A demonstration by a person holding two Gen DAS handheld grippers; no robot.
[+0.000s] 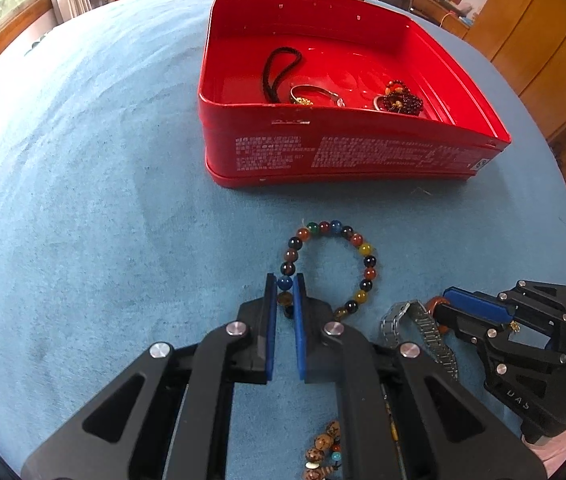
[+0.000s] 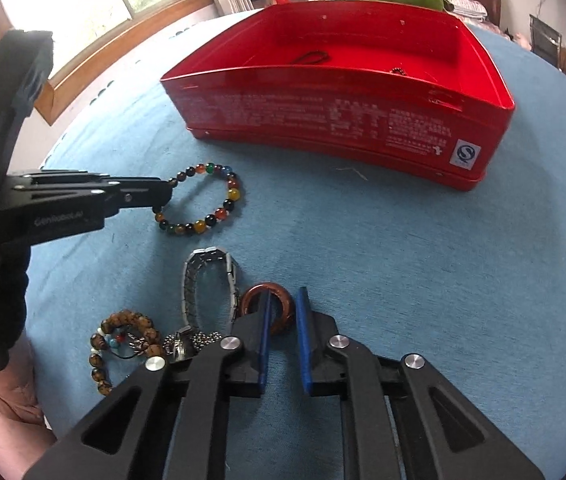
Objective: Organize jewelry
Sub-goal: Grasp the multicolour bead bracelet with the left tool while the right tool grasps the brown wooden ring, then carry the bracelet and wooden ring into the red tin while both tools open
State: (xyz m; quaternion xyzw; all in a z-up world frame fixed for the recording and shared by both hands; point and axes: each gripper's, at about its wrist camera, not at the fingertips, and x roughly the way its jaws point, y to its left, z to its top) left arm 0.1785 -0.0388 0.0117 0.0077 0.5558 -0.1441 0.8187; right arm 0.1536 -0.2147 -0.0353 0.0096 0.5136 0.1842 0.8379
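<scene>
With the left gripper [image 1: 285, 286] pinching the multicoloured bead bracelet [image 1: 333, 266] on the blue-covered bench [image 1: 83, 200] and the right gripper [image 2: 283, 304] narrowly straddling the brown ring [image 2: 269, 308], lift each straight up, clearing the red tin [image 1: 343, 156] wall before releasing inside.

Left tongs [image 1: 285, 284] low, jaws pinched nearly closed — right tongs [image 2: 283, 300] low, slightly parted.

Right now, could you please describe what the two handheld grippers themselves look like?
Both are matte black linkage frames with triangular cut-outs, round silver pivot pins and flat blue finger pads. The left gripper carries pale "Genrobot.ai" lettering on its side in the right wrist view; the right gripper shows "DAS" in the left wrist view. No cables are visible.
</scene>
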